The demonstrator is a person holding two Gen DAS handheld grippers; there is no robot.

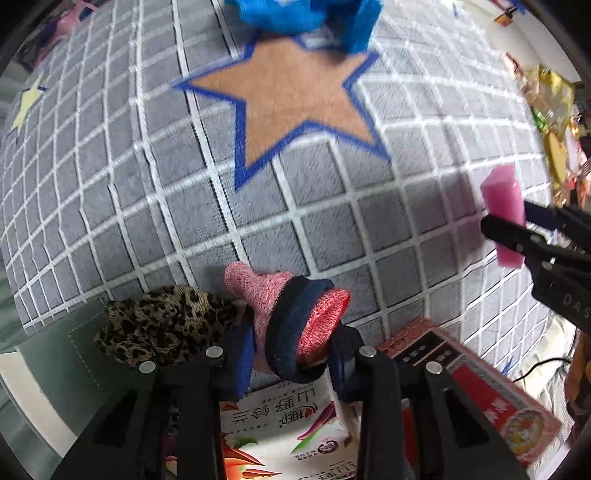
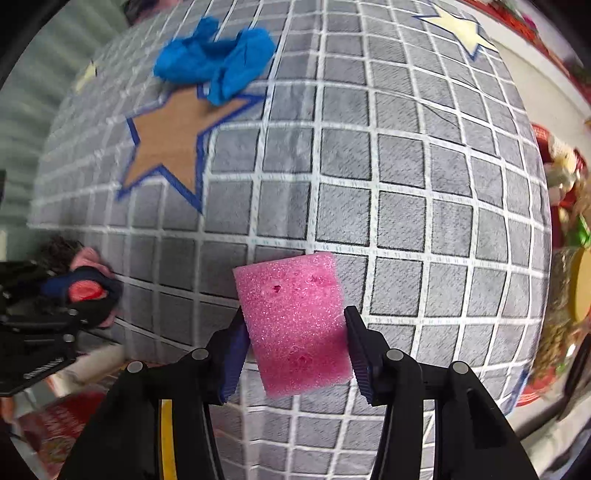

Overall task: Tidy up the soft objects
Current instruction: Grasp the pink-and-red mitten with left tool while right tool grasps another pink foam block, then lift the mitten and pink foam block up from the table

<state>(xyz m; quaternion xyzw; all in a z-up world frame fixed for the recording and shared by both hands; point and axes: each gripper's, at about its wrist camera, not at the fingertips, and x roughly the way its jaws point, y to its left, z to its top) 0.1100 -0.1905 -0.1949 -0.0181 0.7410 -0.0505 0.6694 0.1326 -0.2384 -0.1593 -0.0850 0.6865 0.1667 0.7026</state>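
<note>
My left gripper (image 1: 291, 339) is shut on a rolled pink, red and navy sock (image 1: 295, 317), held over the lower edge of a grey checked mat (image 1: 155, 206). A leopard-print cloth (image 1: 166, 325) lies just left of it. My right gripper (image 2: 295, 339) is shut on a pink foam block (image 2: 295, 321), lifted above the mat; the same block (image 1: 504, 214) shows at the right of the left wrist view. A crumpled blue cloth (image 2: 218, 66) lies at the top point of the brown star (image 2: 173, 136) printed on the mat. The left gripper with the sock (image 2: 85, 291) appears at the left edge.
Printed snack packets (image 1: 280, 417) and a red box (image 1: 480, 387) lie beneath the left gripper. Colourful packets and trinkets (image 1: 554, 122) crowd the mat's right side. A pale yellow star (image 2: 461, 29) is printed near the far corner. A green floor (image 1: 44, 354) borders the mat.
</note>
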